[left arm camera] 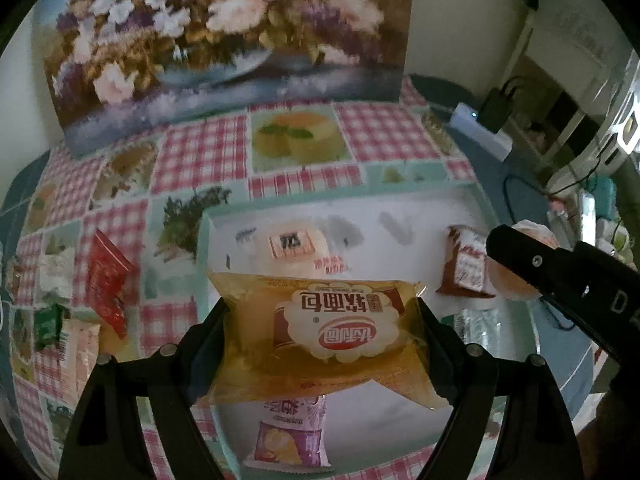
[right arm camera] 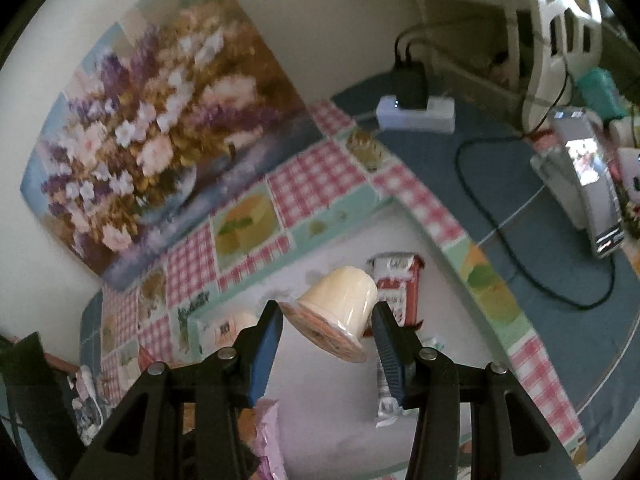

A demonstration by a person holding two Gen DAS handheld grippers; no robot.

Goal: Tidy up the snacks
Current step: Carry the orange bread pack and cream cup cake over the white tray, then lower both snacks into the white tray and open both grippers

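The left gripper [left arm camera: 324, 328] clasps a yellow bread packet [left arm camera: 324, 332] by its short ends, long axis crosswise, over the white tray [left arm camera: 400, 208]. A red-brown packet [left arm camera: 466, 264] lies at two o'clock. The right gripper [right arm camera: 326, 320] pinches a tilted pudding cup [right arm camera: 340, 304], lid toward seven o'clock.

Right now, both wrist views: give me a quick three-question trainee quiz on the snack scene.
1. True or false: the left gripper holds a yellow bread packet.
2. What sits between the right gripper's fingers? A) red sachet B) cream pudding cup C) phone
3. Fill in: the brown-and-white packet lies on the ____ tray.

Key: 1 true; 2 B; 3 white.
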